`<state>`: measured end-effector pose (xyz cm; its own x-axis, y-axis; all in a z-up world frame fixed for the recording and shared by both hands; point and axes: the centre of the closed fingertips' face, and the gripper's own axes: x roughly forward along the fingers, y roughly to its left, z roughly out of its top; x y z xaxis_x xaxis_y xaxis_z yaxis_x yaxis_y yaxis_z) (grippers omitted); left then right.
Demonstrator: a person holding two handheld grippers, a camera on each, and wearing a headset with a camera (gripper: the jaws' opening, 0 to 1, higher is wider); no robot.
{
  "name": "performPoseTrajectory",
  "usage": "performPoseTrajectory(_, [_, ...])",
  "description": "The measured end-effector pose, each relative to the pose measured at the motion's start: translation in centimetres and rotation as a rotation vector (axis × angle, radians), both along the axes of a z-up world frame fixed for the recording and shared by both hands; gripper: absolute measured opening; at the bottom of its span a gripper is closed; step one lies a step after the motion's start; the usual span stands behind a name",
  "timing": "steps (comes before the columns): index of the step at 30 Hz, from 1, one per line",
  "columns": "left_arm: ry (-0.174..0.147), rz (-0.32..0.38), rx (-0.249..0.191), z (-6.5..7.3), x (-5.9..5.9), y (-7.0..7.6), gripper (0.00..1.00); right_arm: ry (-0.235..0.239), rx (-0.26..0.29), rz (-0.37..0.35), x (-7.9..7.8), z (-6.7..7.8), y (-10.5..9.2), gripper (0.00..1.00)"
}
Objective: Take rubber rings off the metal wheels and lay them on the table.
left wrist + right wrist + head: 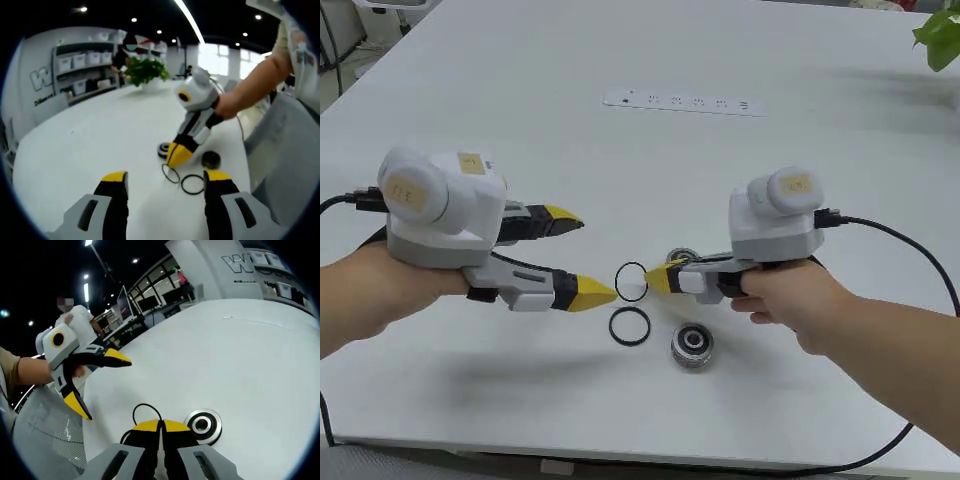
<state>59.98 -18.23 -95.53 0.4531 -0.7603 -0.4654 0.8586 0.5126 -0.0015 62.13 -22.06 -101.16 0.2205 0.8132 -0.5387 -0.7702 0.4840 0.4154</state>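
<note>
My right gripper is shut on a thin black rubber ring, which stands upright from its yellow tips just above the white table. In the right gripper view the shut gripper pinches that ring, with a metal wheel lying flat just to the right. A second ring lies flat on the table, beside a metal wheel. Another wheel sits behind the right gripper. My left gripper hangs open to the left of the held ring, holding nothing.
A white power strip lies far back on the table. A green plant stands at the far right corner. Black cables trail from both grippers. The table's front edge runs close below the wheels.
</note>
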Motion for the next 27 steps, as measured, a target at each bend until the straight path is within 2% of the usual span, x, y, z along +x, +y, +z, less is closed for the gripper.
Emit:
performPoseTrajectory(15, [0.008,0.003,0.008,-0.2,-0.1,0.3,0.62,-0.011,0.008,0.002,-0.2,0.1,-0.1,0.06])
performPoseTrajectory(20, [0.008,0.001,0.007,-0.1,0.1,0.1,0.62,-0.042,0.043,0.005,0.0,1.3,-0.1,0.08])
performPoseTrajectory(27, [0.005,-0.003,0.005,0.3,0.7,-0.1,0.61,-0.091,0.086,-0.011,1.0,3.1,-0.7,0.15])
